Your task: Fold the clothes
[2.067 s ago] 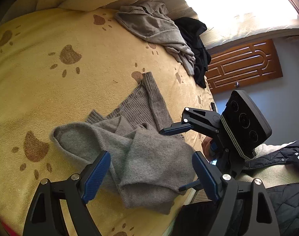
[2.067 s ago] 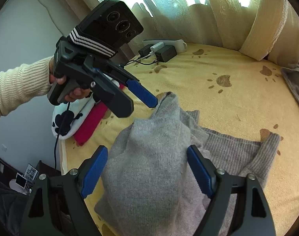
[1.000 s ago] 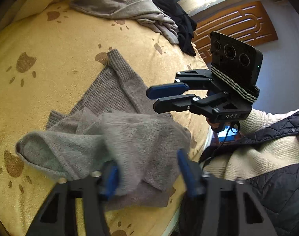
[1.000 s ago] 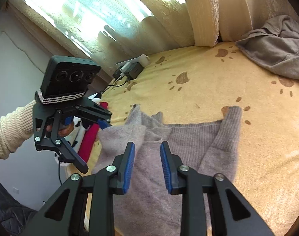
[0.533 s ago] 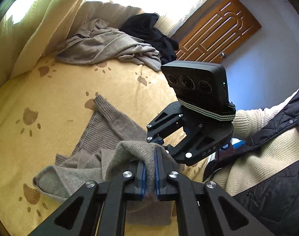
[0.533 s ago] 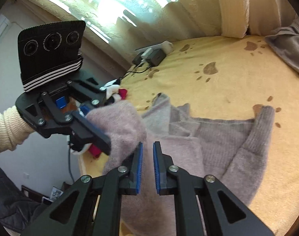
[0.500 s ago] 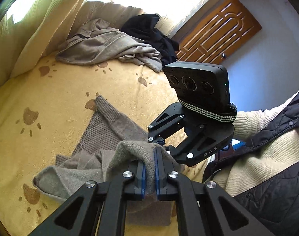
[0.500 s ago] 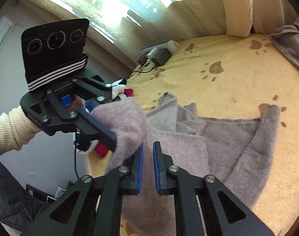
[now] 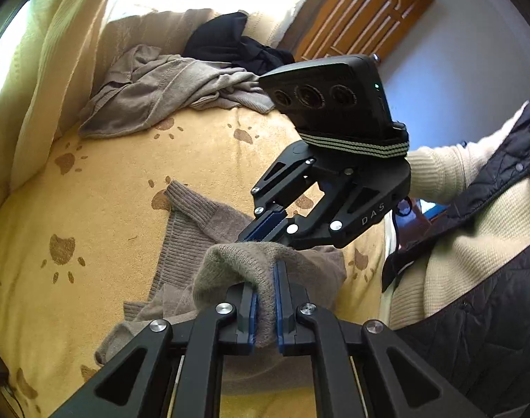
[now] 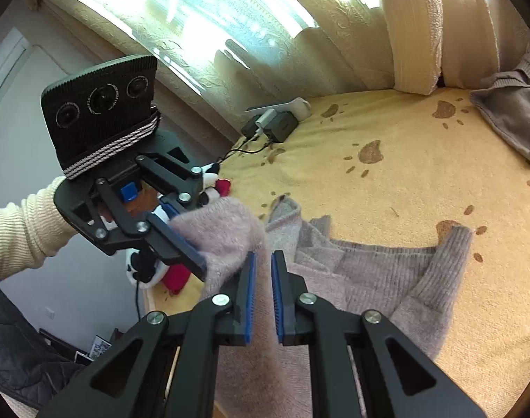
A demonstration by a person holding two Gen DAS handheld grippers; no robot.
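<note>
Left gripper [image 9: 264, 308] fingers were clamped nearly shut on a bunched fold of the grey sweater [image 9: 195, 230], knit pinched between the blue pads. Right gripper [image 10: 262, 294] fingers had just been closing and sat almost shut, with the same fold of knit between them at the near edge. Both grips were close together, holding that edge up off the bed [image 9: 101, 188]; the rest of the sweater lay flat on the yellow paw-print cover, ribbed hem and one sleeve spread toward the far side. A heap of other clothes [image 9: 150, 90] sat well apart near the curtain. Looked like the start of a fold: edge grabbed and raised. Next move likely needed both grippers carrying the edge across the body together, level, without letting the knit slip or bunch.
</note>
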